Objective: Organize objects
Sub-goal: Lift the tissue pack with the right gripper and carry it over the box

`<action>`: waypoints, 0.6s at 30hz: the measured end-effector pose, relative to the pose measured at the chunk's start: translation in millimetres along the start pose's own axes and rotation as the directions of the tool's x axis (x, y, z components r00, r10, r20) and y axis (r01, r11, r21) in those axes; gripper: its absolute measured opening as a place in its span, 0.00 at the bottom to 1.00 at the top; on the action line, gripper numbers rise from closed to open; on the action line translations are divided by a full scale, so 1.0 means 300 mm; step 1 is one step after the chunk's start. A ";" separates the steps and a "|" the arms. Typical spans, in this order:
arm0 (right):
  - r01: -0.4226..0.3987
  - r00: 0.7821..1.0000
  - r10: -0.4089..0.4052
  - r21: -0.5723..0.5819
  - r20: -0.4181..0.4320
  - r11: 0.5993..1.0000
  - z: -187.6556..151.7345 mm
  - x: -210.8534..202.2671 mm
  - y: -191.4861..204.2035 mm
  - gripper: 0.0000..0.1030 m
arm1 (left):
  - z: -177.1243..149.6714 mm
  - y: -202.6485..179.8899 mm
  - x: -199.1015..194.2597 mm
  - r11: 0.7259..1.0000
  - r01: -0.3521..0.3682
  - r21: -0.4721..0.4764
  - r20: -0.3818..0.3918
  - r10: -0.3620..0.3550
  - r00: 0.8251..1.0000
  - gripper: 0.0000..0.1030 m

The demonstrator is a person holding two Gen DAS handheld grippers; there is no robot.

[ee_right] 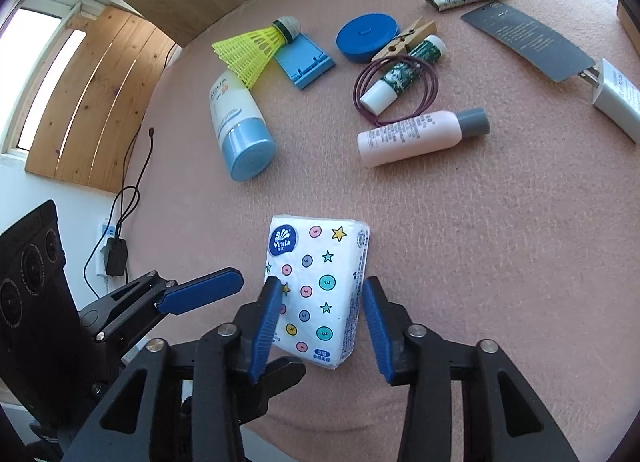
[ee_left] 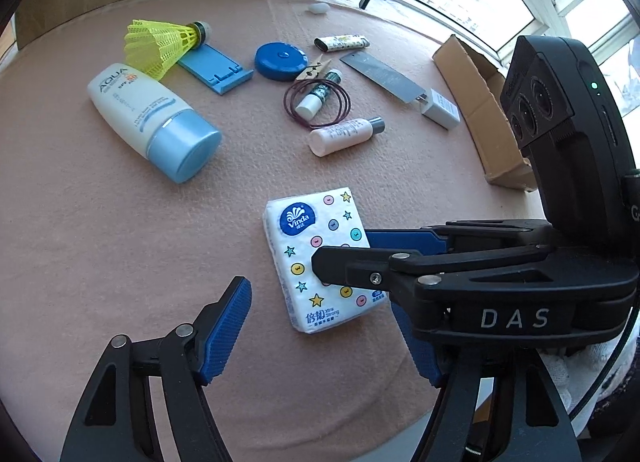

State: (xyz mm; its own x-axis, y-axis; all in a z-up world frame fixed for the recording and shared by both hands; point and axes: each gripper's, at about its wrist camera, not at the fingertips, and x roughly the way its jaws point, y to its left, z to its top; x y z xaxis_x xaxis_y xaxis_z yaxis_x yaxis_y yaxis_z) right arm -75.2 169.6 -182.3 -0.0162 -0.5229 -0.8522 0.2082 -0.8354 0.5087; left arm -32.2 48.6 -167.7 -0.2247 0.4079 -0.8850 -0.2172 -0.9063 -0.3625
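2 bottles; 1 tissue pack; 1 shuttlecock

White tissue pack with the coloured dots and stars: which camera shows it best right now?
The right wrist view: the white tissue pack lies nearly whole between the right gripper fingers, only its left edge hidden. In the left wrist view, the pack is partly covered by the right gripper's black finger crossing its right side.

My right gripper straddles the tissue pack, jaws apart; my left gripper hangs open just left of it.
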 end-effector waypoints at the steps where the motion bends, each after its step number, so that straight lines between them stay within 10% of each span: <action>1: -0.003 1.000 0.003 -0.002 -0.002 1.000 -0.001 0.001 0.001 0.35 | -0.001 0.001 0.006 1.000 0.002 -0.003 -0.006 -0.002 1.000 0.69; 4: -0.004 1.000 0.004 -0.010 -0.006 1.000 0.000 0.001 0.001 0.34 | -0.003 0.001 0.021 0.999 0.031 -0.014 -0.024 -0.031 0.999 0.54; 18: 0.014 0.997 -0.014 0.012 0.071 1.000 0.002 -0.091 -0.025 0.31 | 0.057 -0.151 -0.017 0.996 0.000 0.091 0.024 -0.002 1.000 0.54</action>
State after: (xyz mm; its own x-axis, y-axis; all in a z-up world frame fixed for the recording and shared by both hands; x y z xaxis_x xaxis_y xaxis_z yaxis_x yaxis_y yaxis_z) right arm -76.8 189.9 -162.8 -0.0884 -0.5215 -0.8486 0.1959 -0.8444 0.4985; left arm -37.4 89.5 -141.9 -0.2475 0.4121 -0.8769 -0.3028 -0.8926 -0.3340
